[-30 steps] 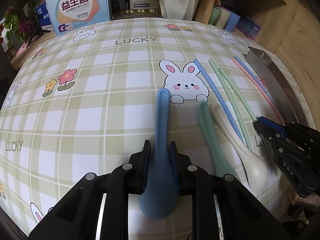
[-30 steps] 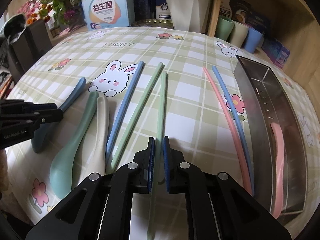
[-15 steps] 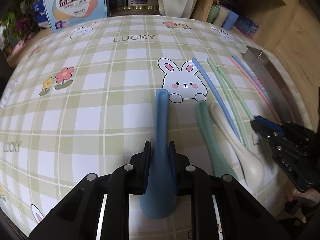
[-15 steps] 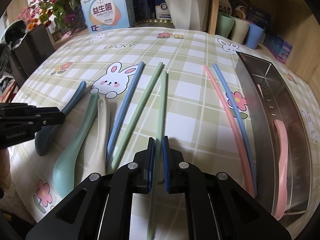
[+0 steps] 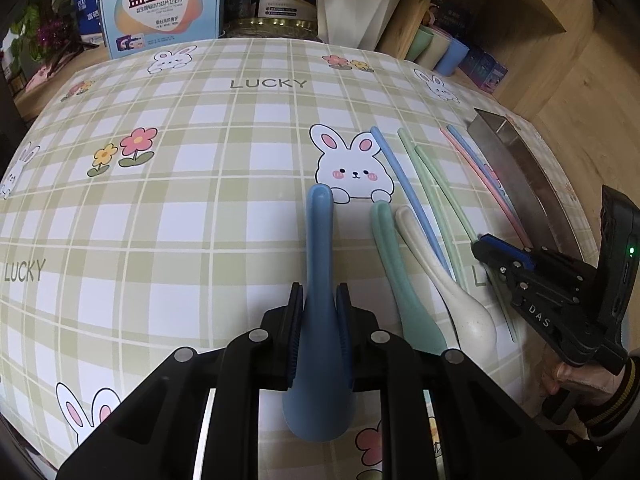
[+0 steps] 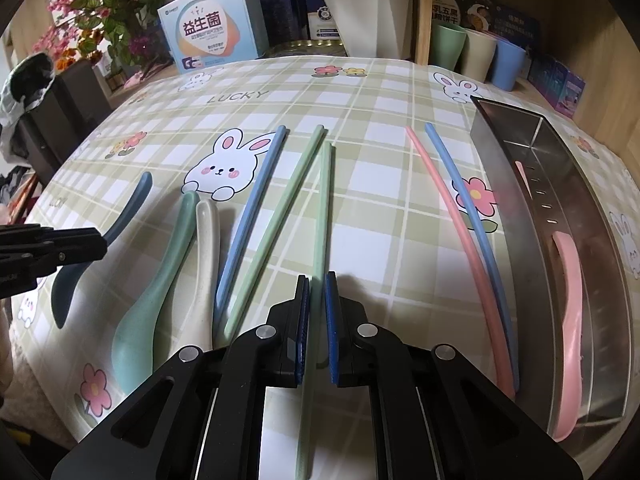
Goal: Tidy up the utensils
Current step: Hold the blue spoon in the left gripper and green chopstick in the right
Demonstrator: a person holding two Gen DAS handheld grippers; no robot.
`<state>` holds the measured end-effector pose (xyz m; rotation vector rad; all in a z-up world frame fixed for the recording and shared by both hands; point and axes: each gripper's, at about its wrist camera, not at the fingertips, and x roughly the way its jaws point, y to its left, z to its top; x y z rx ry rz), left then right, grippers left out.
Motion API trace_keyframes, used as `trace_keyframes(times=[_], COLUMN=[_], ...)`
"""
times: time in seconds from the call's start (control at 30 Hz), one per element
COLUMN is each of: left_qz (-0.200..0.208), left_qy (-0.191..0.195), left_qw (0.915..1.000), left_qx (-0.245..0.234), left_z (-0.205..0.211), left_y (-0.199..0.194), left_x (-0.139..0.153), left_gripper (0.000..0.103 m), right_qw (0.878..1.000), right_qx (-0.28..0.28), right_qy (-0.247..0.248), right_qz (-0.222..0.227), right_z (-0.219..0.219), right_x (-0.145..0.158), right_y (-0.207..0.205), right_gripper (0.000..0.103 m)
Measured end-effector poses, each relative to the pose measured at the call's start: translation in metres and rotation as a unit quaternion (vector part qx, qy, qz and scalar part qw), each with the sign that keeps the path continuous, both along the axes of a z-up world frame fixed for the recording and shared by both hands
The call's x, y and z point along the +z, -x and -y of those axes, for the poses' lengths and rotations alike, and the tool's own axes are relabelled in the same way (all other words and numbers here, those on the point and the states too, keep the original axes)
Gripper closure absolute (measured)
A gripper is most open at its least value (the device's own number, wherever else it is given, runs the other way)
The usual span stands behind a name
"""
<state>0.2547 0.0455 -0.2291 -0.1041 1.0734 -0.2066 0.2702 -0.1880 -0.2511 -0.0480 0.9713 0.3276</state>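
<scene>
While both pairs of my fingers are gripping, these lines are setting out how each utensil is handling.

Left grip: my left gripper [image 5: 319, 330] is closing snugly on the dusty-blue plastic soup spoon [image 5: 319, 320], its pads pressing the neck where handle widens into bowl, low in the centre of the left wrist view.

Spoon feel: it is looking light, rigid and smooth, so I am judging the tapering neck a slippery place; a hold nearer the straight handle would be seating better.

Right grip: my right gripper [image 6: 317, 330] is standing almost fully closed on the pale green plastic chopstick [image 6: 320, 248], near its lower end, at the bottom centre of the right wrist view.

Chopstick feel: thin, stiff and very light, it is likely pivoting about the pads when held so far from its middle.

Where things are lying: the long stainless steel tray [image 6: 520, 216] is running down the right edge, with a pink plastic spoon [image 6: 570, 320] already lying inside.
</scene>
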Motion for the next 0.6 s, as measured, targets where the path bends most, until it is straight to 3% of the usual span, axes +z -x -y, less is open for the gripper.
trace_keyframes(times=[0.2,0.5,0.6], left_qz=[0.015,0.028,0.023], left_qy=[-0.004,0.005,0.009], left_qw=[0.9998,0.9995,0.9996], left_qx=[0.011,0.015,0.015], left_z=[-0.003,0.001,0.003], left_y=[-0.001,-0.007,-0.007], left_x=[0.011,0.028,0.027], left_gripper=[0.087,0.087,0.087], right_qw=[1.0,0.996,0.997], right_qx=[-0.01,-0.019,-0.014], right_qy=[-0.02,-0.081,-0.073], right_qz=[-0.01,0.014,-0.001], right_z=[0.006,0.024,0.023], right_x=[0.003,0.03,0.027], right_y=[0.0,0.005,0.005], right_gripper=[0.097,0.097,0.097])
